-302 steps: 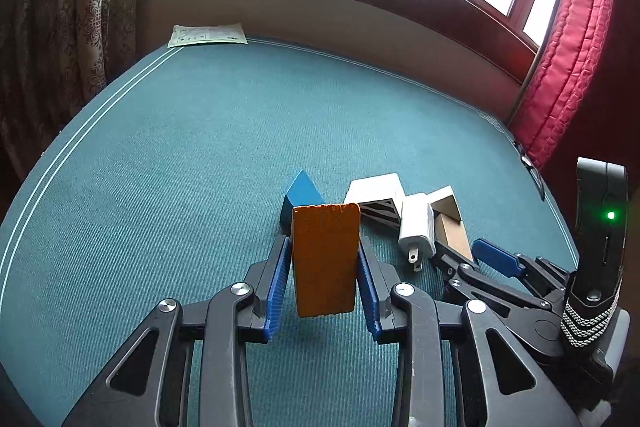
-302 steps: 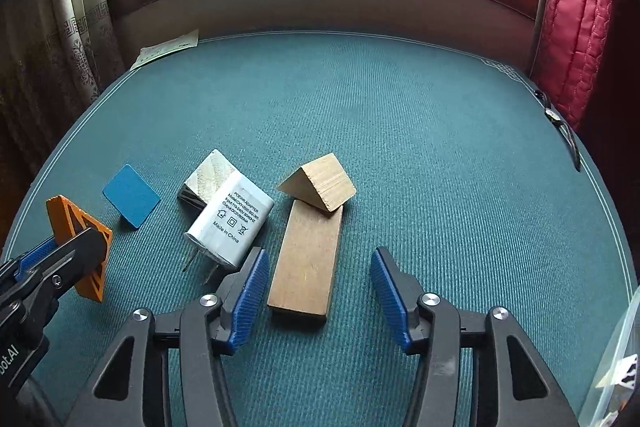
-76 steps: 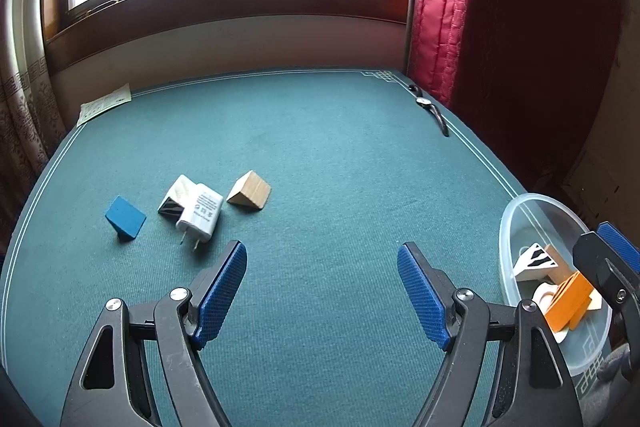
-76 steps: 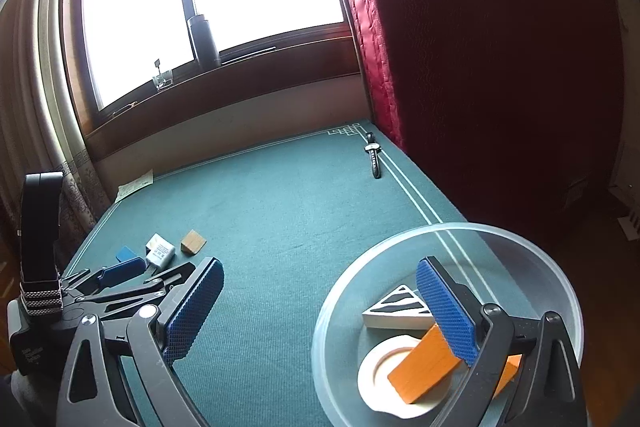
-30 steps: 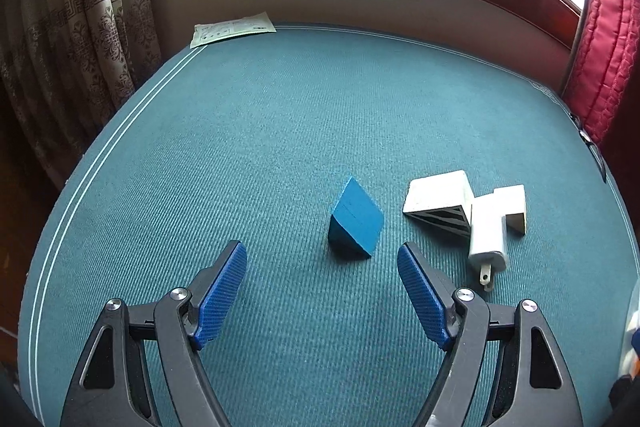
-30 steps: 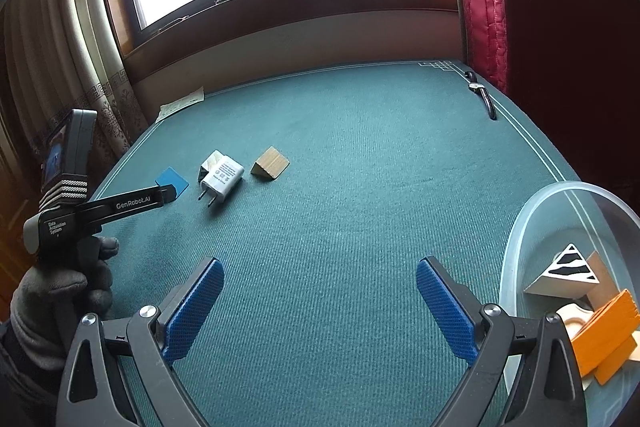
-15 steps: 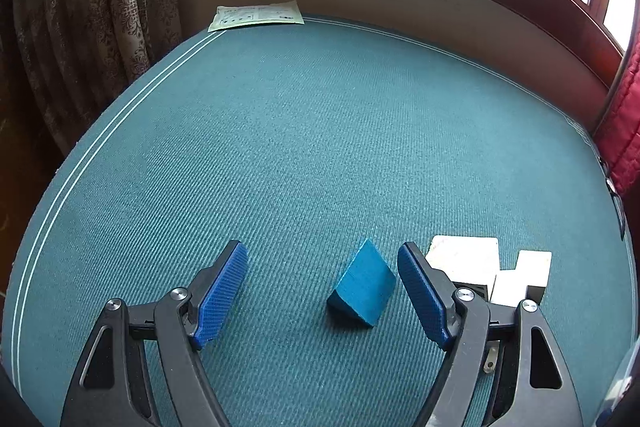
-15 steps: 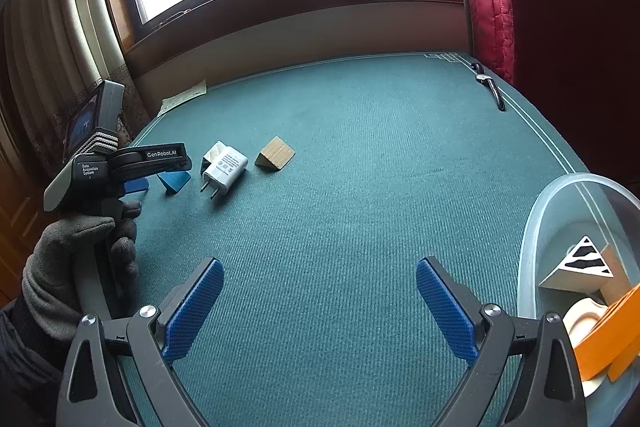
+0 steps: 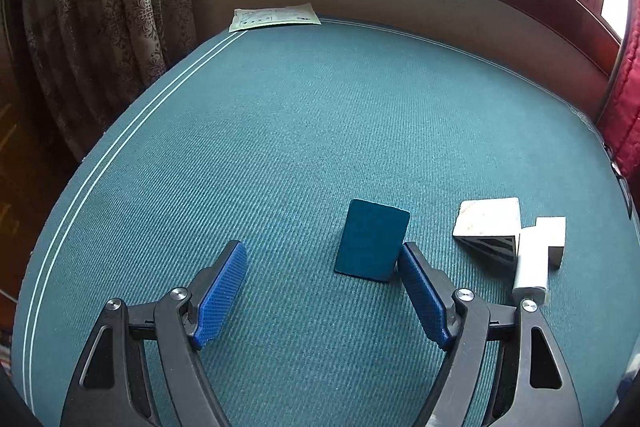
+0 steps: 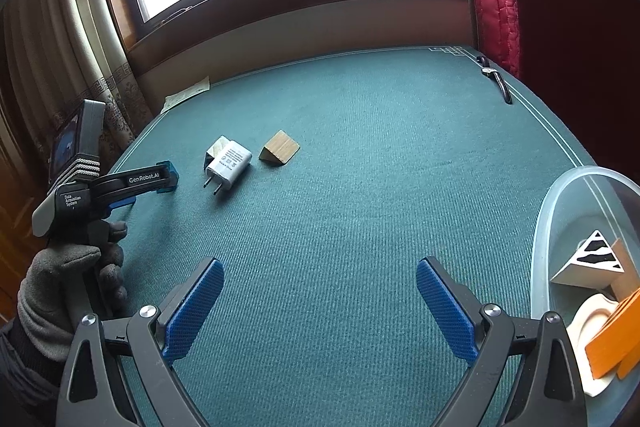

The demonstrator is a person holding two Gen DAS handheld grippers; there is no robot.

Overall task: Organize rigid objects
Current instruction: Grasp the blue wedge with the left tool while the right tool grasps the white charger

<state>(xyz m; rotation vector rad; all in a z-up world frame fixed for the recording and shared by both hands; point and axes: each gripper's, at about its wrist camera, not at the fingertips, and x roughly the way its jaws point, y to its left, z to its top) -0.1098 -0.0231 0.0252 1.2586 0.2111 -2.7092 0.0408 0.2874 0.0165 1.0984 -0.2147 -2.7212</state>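
A blue wedge block (image 9: pixel 372 241) stands on the green carpet (image 9: pixel 320 115). My left gripper (image 9: pixel 320 255) is open around it. The block sits off-centre, close against the right finger (image 9: pixel 420 287), with a wide gap to the left finger. In the right wrist view the left gripper (image 10: pixel 154 191) is held low by a gloved hand (image 10: pixel 68 279), and the blue block (image 10: pixel 167 167) peeks out behind its finger. My right gripper (image 10: pixel 320 267) hangs open over bare carpet with nothing between its pads.
Right of the blue block lie a black-striped white block (image 9: pixel 488 227), a white charger (image 9: pixel 530 263) and a wooden wedge (image 10: pixel 280 149). A clear bowl (image 10: pixel 560 207) at the right holds a striped triangle (image 10: pixel 596 255) and orange pieces (image 10: pixel 612 347). A paper sheet (image 9: pixel 276 17) and a watch (image 10: pixel 496 79) lie far back.
The left gripper has come lower and closer to the blue block, which now sits between its fingers near the right one. The right gripper has stayed still.
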